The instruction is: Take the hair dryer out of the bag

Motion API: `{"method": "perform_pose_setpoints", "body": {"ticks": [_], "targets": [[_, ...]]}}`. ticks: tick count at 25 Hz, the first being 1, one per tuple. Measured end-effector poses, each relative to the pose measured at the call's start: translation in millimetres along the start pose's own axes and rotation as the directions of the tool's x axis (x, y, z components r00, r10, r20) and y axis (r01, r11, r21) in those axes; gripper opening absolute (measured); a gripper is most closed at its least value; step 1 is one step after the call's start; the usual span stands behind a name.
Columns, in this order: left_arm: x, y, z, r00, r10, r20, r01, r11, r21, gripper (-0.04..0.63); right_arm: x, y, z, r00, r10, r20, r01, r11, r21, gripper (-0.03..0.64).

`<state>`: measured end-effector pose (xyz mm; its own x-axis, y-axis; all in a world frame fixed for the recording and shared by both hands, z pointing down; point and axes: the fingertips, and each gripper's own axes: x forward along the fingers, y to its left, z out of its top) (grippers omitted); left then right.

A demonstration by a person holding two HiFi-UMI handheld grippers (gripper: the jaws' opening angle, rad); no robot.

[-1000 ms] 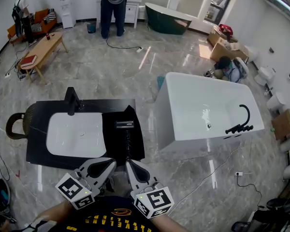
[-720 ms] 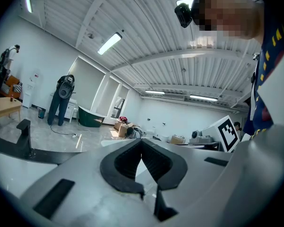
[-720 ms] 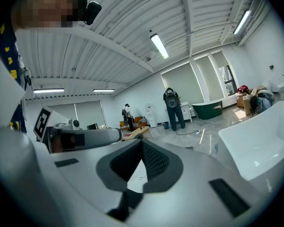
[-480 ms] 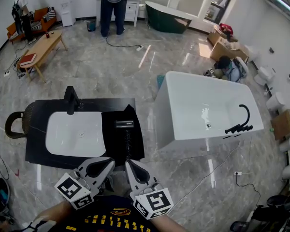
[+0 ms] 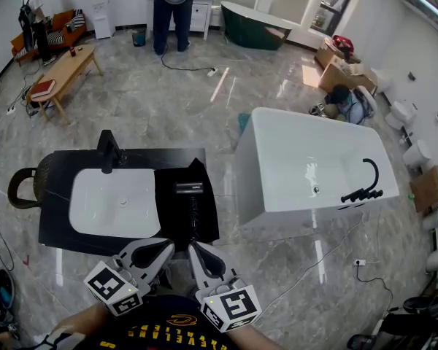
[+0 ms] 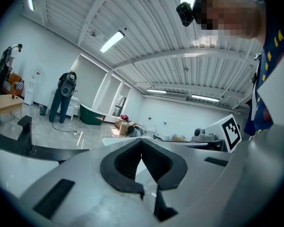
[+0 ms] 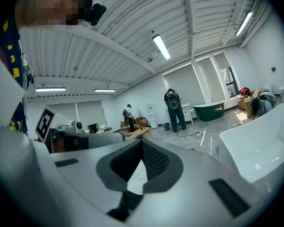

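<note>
- Basin (image 5: 113, 203): sunk in left part of counter (image 5: 55, 221), faucet (image 5: 109, 152) at far edge.
- Left gripper (image 5: 168, 246): pressed shut on nothing, parked short of counter's near edge.
- Bag (image 5: 206, 211): black, spread over counter's right end.
- Hair dryer (image 5: 188, 187): on bag's fabric, cord (image 5: 193, 217) toward near edge; atop bag or in open mouth, unresolved.
- Right gripper (image 5: 195, 248): shut, empty, beside left one.
- Step: either approach or retreat; for any fresh grasp, part jaws first.

Blk bag (image 5: 168, 211) beside white basin (image 5: 115, 203)
</note>
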<state>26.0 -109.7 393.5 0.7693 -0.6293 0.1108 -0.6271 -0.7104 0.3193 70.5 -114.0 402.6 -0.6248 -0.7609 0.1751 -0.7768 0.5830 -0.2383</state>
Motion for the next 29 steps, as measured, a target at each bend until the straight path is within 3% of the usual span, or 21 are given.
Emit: {"method": "perform_pose_setpoints", "body": {"ticks": [13, 29], "targets": [[1.9, 3.7, -1.7, 1.0, 0.004, -0.005, -0.004, 1.0, -0.012, 0.003, 2.9, 0.2, -3.3, 1.0, 0.003, -0.013, -0.003, 1.0, 0.006, 0.008], [2.8, -9.0, 22.0, 0.999, 0.004, 0.038, -0.005, 0.999, 0.047, 0.003, -4.9, 1.3, 16.8, 1.0, 0.001, 0.011, -0.001, 0.999, -0.044, 0.009]]}}
